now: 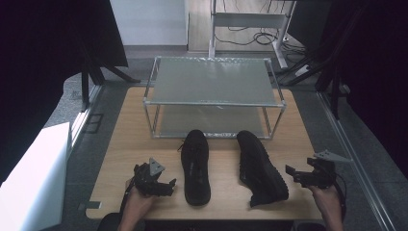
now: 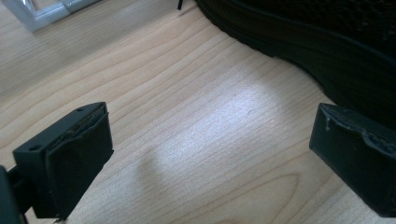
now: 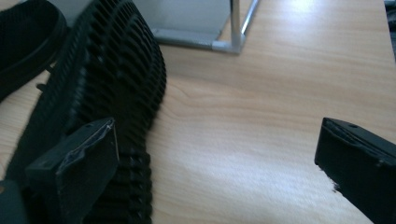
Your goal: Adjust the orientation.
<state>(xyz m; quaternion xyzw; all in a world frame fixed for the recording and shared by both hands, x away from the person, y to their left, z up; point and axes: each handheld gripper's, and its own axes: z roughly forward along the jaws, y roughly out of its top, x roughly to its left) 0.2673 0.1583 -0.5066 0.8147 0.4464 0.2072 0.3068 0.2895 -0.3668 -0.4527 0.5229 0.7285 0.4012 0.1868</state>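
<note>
Both shelves of the rack [image 1: 214,82] hold nothing; two shoes [image 1: 196,166] [image 1: 260,166] lie on the surface [image 1: 130,139] between spread left claw [image 1: 166,186] and spread right claw [image 1: 292,174].

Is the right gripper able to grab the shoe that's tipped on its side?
Probably yes. The right gripper is open beside the tipped shoe, whose ribbed sole faces it, with bare table between.

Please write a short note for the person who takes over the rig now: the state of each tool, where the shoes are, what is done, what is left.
Left tool: open, empty, low over the table, left of the left shoe.
Right tool: open, empty, right of the right shoe.
Left shoe stands upright; right shoe lies tipped on its side, sole toward the right tool. Both are in front of the rack.
Done: nothing gripped; both rack shelves look bare.
Left: probably grip each shoe and place it on the rack.
</note>
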